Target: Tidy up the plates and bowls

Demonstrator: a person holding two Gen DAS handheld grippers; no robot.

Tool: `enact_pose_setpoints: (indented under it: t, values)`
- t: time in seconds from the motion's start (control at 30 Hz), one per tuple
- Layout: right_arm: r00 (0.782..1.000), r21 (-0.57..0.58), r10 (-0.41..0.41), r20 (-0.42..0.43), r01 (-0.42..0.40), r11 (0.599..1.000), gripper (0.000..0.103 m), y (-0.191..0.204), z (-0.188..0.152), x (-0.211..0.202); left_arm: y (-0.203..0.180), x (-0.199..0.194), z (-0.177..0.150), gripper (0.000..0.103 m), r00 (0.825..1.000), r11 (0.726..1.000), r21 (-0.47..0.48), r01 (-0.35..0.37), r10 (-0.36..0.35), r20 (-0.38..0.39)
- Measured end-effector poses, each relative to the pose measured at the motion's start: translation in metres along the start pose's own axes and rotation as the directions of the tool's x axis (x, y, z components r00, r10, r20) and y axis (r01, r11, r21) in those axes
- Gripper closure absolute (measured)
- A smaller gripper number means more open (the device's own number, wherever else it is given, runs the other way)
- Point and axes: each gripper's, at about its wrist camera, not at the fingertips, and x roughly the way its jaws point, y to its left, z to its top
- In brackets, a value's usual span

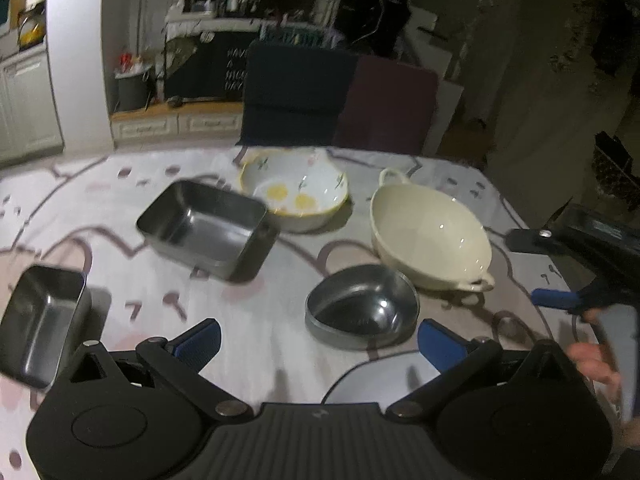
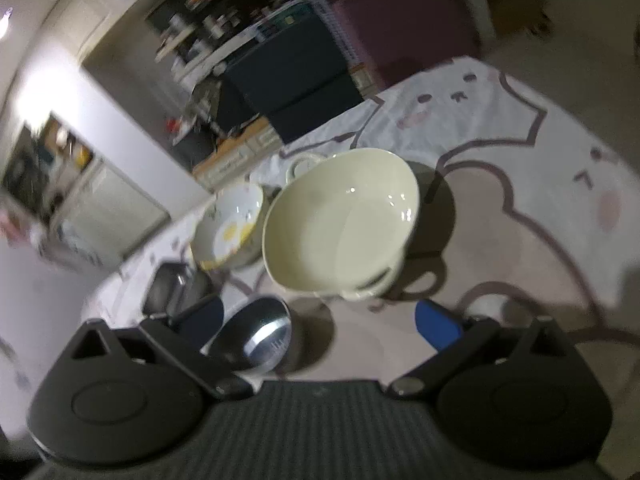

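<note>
I read this as the approach step: nothing is lifted yet, and every dish rests on the patterned tablecloth [image 1: 280, 344]. My left gripper [image 1: 318, 338] is released, its blue pads spread wide and holding nothing, hovering above the near part of the table. My right gripper [image 2: 320, 320] is likewise spread and empty; it faces the cream bowl [image 2: 340, 220], whose near handle [image 2: 370, 286] lies just ahead of the fingers. In the left view the cream bowl [image 1: 430, 228] sits toward the right, with the small round steel bowl [image 1: 362, 306] just in front of it, apparently not touching. The flowered bowl [image 1: 294, 192] stands at the far side, close against the large steel tray [image 1: 208, 228]; whether they touch I cannot tell. A smaller steel tray [image 1: 42, 320] sits well apart at the left edge. A pale plate rim [image 1: 360, 380] shows just below the left fingers, partly hidden by the tool. My judgement: the next move calls for closing the right fingers on the cream bowl's rim or handle. The glazed surface may slip, so a square, deep grip is advised.
</note>
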Motion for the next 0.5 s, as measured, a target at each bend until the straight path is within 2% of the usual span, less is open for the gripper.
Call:
enact_pose_setpoints:
  t: [0.13,0.2,0.27,0.33,0.4,0.5]
  values:
    - [1.000,0.164,0.005,-0.006,-0.004,0.986,0.000,-0.017,0.007,0.026,-0.003,0.006,0.011,0.000,0.999,0.999,0.042,0.012,-0.013,0.032]
    - [0.999,0.288,0.025,-0.031,-0.014,0.957,0.002,-0.034,0.006,0.040,-0.003,0.012,0.017,0.000,0.999,0.998,0.060,0.013,-0.016,0.051]
    - [0.998,0.414,0.047,-0.041,-0.026,0.910,0.018,-0.051,-0.001,0.051,-0.002,0.020,0.024,0.000,0.998,0.997,0.071,0.012,-0.017,0.061]
    - [0.998,0.473,0.040,-0.051,-0.011,0.881,0.049,-0.063,-0.005,0.059,-0.002,0.032,0.029,0.000,0.998,0.997,0.078,0.019,-0.023,0.058]
    - [0.999,0.511,0.007,-0.050,0.019,0.859,0.059,-0.071,-0.009,0.061,-0.002,0.042,0.033,0.000,0.998,0.996,0.082,0.023,-0.028,0.052]
    - [0.999,0.517,0.047,-0.018,-0.031,0.856,0.080,-0.074,-0.009,0.062,-0.003,0.058,0.037,0.000,0.998,0.996,0.087,0.034,-0.038,0.042]
